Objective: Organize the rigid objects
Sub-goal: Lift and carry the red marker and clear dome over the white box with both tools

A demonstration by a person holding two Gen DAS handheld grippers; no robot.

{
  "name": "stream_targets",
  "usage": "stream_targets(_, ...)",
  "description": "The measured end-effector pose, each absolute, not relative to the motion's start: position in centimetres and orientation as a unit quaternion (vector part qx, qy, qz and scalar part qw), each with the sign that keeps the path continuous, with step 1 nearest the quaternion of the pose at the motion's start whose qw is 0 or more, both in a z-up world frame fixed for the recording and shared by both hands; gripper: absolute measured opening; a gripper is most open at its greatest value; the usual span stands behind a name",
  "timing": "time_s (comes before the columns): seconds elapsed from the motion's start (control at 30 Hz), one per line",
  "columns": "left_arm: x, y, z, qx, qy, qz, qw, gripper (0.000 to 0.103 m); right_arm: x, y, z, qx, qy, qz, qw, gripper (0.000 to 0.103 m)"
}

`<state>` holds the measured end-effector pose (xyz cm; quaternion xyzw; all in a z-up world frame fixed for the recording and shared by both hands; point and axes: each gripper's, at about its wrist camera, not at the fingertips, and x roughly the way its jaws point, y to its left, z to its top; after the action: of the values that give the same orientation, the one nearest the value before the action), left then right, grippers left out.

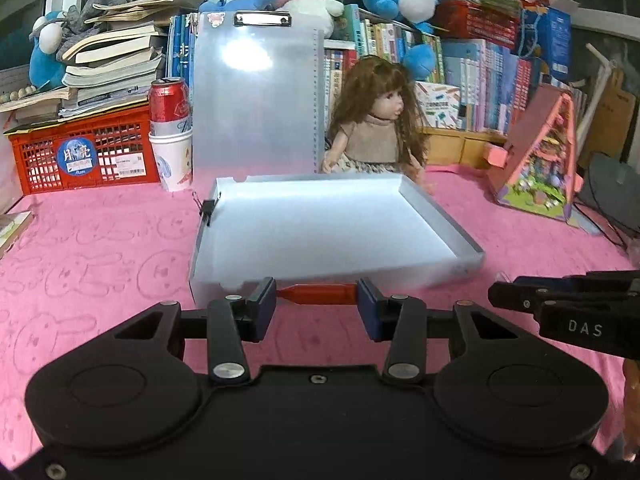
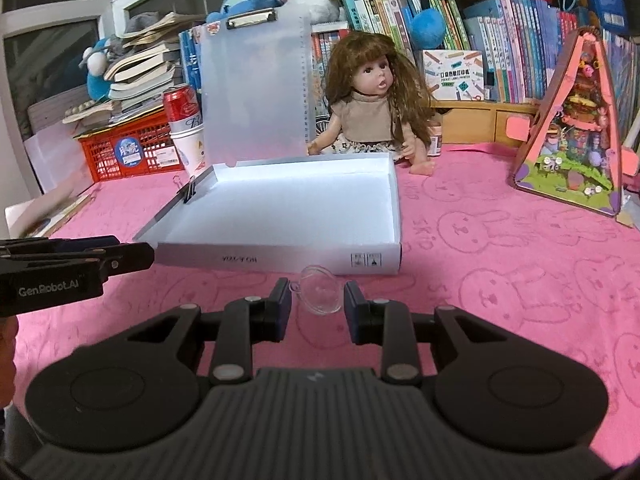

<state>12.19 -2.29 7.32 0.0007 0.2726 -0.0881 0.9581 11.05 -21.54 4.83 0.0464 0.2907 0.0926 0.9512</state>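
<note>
A shallow white box (image 1: 440, 216) lies open on the pink cloth, also in the right wrist view (image 2: 280, 256). My left gripper (image 1: 317, 295) is shut on a red marker-like object (image 1: 316, 294), held crosswise between its blue pads just in front of the box's near wall. My right gripper (image 2: 318, 296) has its pads at either side of a clear plastic funnel (image 2: 320, 290), low over the cloth in front of the box. Whether the pads grip it is unclear. Each gripper shows at the edge of the other's view.
A binder clip (image 1: 207, 209) sits on the box's left wall. Behind the box stand a translucent clipboard (image 1: 256, 96), a doll (image 1: 380, 124), a red can in paper cups (image 1: 170, 128), a red crate (image 1: 80, 152) and a toy house (image 1: 540, 160). Books and plush toys line the back.
</note>
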Motion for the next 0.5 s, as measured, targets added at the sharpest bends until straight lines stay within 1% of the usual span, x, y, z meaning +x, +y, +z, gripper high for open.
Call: stream_targets(0.5, 23.2, -1.4, 7.3, -0.039, 0.322, -0.063, 0.944, 0.042, 19.6, -20.0, 6.0, 0.036, 0.307, 0.095, 0.946, 0.034)
